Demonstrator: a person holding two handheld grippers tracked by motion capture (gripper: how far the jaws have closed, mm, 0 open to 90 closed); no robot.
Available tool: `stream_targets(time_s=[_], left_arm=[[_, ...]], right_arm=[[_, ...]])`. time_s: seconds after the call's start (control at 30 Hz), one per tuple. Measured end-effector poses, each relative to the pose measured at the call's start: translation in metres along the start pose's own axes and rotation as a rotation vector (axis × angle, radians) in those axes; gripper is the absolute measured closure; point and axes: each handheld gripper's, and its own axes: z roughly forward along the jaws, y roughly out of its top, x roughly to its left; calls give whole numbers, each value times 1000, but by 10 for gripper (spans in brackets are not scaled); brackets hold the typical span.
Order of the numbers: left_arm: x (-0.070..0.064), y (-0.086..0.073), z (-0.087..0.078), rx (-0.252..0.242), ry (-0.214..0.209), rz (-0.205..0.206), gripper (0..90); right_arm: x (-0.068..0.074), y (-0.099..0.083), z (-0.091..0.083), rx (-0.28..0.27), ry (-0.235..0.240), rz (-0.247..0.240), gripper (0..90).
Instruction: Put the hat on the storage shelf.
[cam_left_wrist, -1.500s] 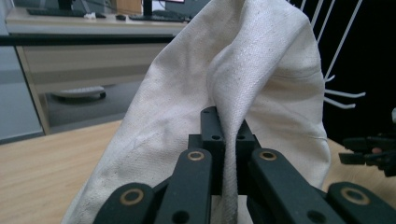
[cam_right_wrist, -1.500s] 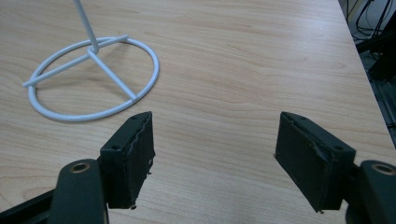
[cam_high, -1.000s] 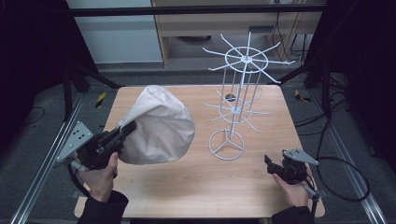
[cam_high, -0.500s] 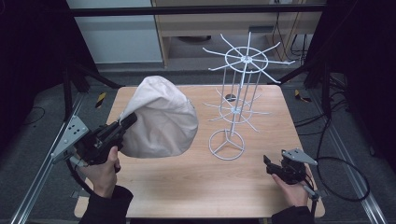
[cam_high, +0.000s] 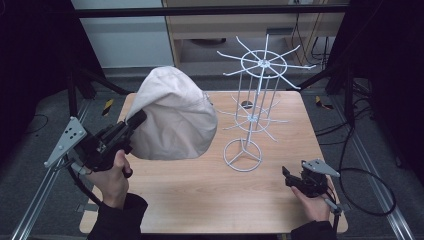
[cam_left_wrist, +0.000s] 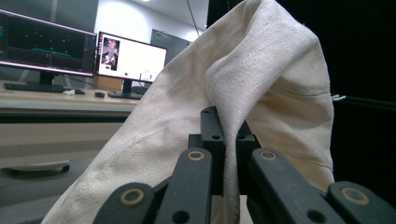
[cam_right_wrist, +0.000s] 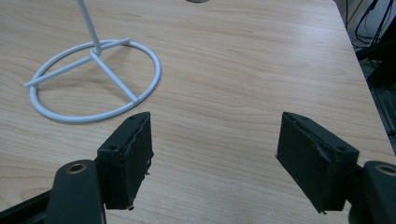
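Two grippers in play: left gripper (cam_high: 134, 119) clamped on the rim of a cream cloth hat (cam_high: 172, 116), held up off the surface (cam_high: 200, 190) just left of the white wire rack (cam_high: 255, 107). Right gripper (cam_right_wrist: 212, 158) rests low near the rack's ring base (cam_right_wrist: 93, 81), jaws wide apart, holding nothing. Likely step: hang hat on a top prong (the near-left ones look closest). Lift above prong height, drop crown over tip, steady base with right gripper if rack tips
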Motion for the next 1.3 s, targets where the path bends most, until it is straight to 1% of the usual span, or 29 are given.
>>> stream_targets(time_s=[0.13, 0.33, 0.5, 0.63, 0.73, 0.97, 1.03, 1.17, 1.3], left_arm=[[-2, 7, 5, -14, -8, -4, 885], [-5, 15, 15, -48, -20, -18, 885], [-7, 22, 25, -67, -27, -26, 885], [-7, 26, 31, -89, -34, -47, 885], [-9, 29, 37, -102, -39, -55, 885], [-17, 36, 54, -106, -47, -46, 885], [-19, 37, 59, -111, -52, -48, 885], [-20, 39, 71, -106, -56, -57, 885], [-19, 36, 83, -97, -59, -66, 885]], right_arm=[[0, 0, 0, -3, 2, -3, 268], [1, 0, 1, -4, 4, -12, 268], [1, 0, 1, -4, 3, -7, 268], [0, 0, 1, -5, 3, -6, 268], [0, -1, 1, -5, 4, -7, 268], [0, -1, 1, -5, 7, -11, 267], [0, -1, 1, -4, 6, -8, 267], [0, -1, 1, 0, 10, 0, 267], [0, -1, 1, -2, 10, -2, 267]])
